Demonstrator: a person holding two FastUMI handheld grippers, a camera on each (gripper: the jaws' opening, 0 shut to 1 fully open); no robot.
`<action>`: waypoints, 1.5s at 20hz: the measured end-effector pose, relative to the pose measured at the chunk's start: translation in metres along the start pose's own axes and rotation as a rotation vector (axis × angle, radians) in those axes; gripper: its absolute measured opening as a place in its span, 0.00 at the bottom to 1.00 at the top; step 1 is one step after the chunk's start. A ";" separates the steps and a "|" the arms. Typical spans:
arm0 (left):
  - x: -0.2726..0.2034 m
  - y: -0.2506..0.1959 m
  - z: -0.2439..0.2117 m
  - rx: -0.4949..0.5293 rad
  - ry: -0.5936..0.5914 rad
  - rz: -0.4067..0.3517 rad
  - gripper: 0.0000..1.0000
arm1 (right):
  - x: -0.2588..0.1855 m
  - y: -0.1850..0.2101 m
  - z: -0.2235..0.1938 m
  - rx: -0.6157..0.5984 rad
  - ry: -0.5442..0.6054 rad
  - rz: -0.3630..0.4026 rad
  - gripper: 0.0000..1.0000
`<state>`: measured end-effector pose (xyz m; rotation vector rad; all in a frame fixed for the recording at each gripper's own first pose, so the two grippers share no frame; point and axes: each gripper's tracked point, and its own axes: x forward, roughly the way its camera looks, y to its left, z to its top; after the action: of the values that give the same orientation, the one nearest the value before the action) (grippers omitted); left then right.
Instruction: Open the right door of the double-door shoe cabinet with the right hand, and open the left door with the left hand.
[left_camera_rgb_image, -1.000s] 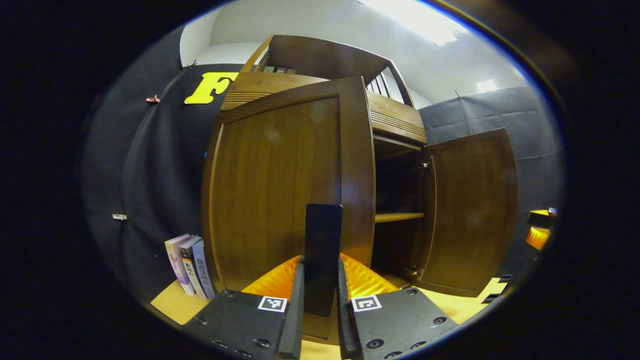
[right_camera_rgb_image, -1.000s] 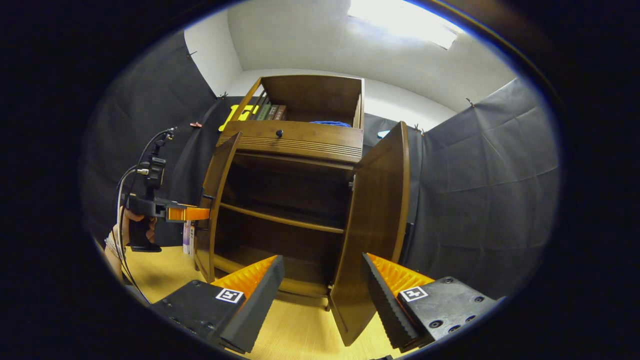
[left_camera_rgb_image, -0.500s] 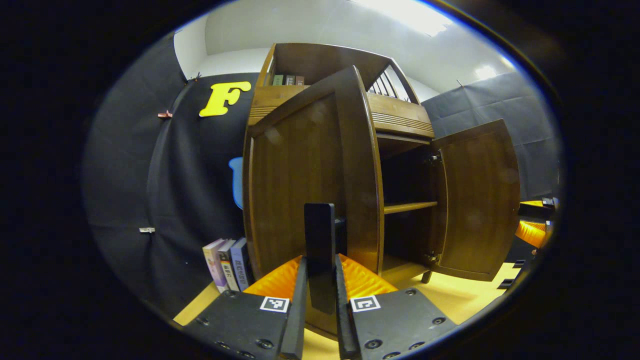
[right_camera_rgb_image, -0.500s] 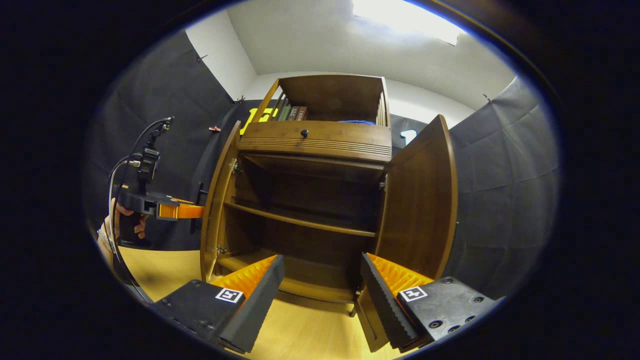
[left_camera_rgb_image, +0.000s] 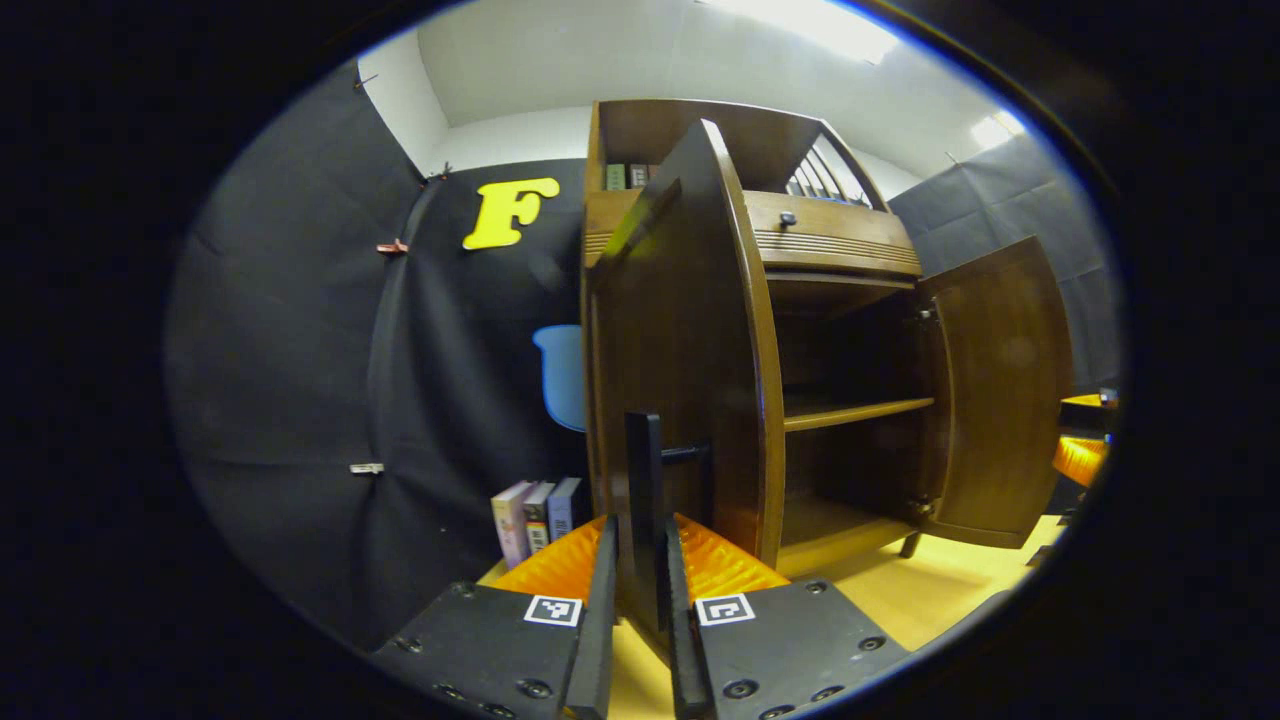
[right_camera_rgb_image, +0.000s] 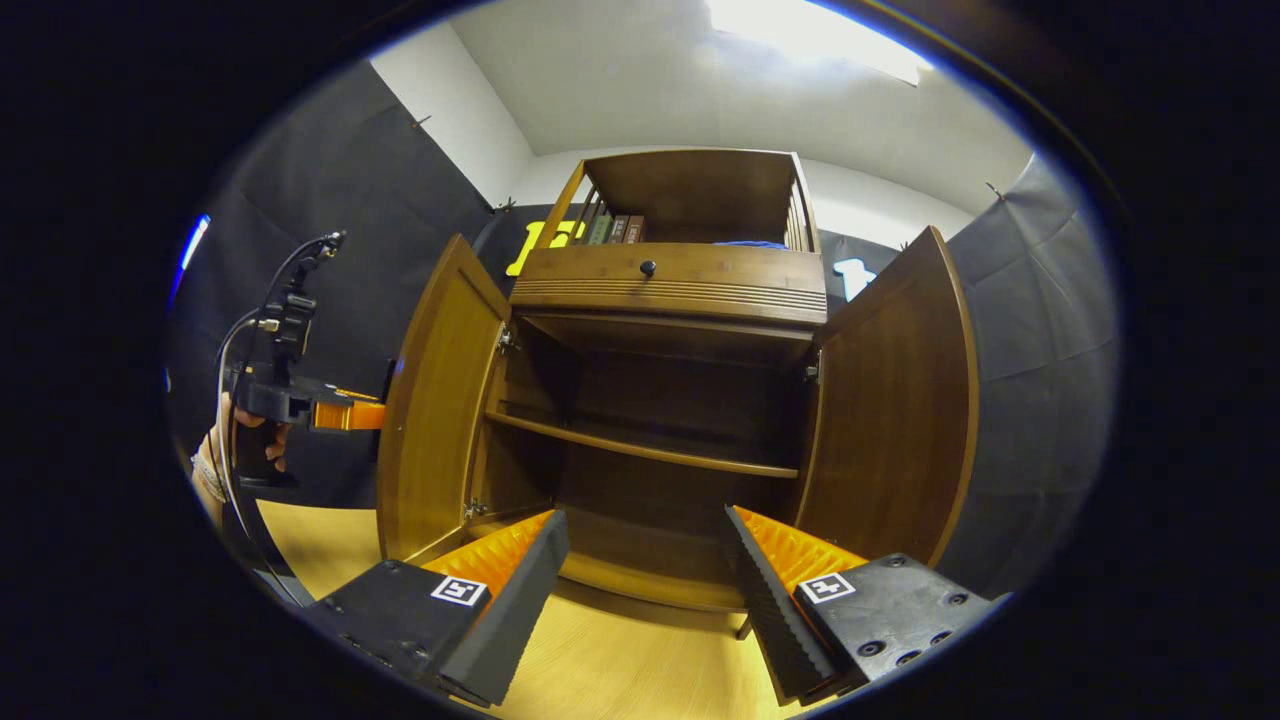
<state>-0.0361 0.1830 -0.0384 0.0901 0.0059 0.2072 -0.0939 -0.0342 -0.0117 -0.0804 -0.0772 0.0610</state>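
The brown wooden shoe cabinet (right_camera_rgb_image: 665, 290) stands with both doors swung out. In the left gripper view the left door (left_camera_rgb_image: 690, 330) is seen nearly edge-on, and my left gripper (left_camera_rgb_image: 637, 585) is shut on its black bar handle (left_camera_rgb_image: 643, 470). The right door (left_camera_rgb_image: 1000, 385) stands wide open beyond it. In the right gripper view the left door (right_camera_rgb_image: 435, 400) and right door (right_camera_rgb_image: 890, 400) flank the dark interior. My right gripper (right_camera_rgb_image: 645, 570) is open and holds nothing, in front of the cabinet's base. The left gripper (right_camera_rgb_image: 335, 412) shows behind the left door, held by a hand (right_camera_rgb_image: 240, 440).
A shelf (right_camera_rgb_image: 650, 452) crosses the interior. Above the doors is a drawer with a black knob (right_camera_rgb_image: 648, 268), and an open top compartment with books (right_camera_rgb_image: 612, 228). Three books (left_camera_rgb_image: 535, 512) stand on the light wooden floor (right_camera_rgb_image: 620, 670) beside the cabinet's left side.
The left door has swung further open with my left gripper shut on its handle. The right gripper view has turned to face the cabinet's open front; that gripper stays open.
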 end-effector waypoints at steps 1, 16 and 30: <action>-0.002 0.006 0.001 0.003 -0.007 0.018 0.29 | 0.001 0.001 0.000 0.005 0.000 -0.001 0.97; -0.051 -0.002 0.017 -0.079 -0.013 0.100 0.24 | 0.022 -0.009 0.007 0.010 -0.005 -0.070 0.97; -0.028 -0.116 0.036 -0.084 -0.090 -0.085 0.95 | 0.040 0.009 0.008 0.025 0.012 -0.076 0.97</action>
<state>-0.0389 0.0612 -0.0130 0.0157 -0.0882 0.1179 -0.0551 -0.0217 -0.0013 -0.0529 -0.0672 -0.0149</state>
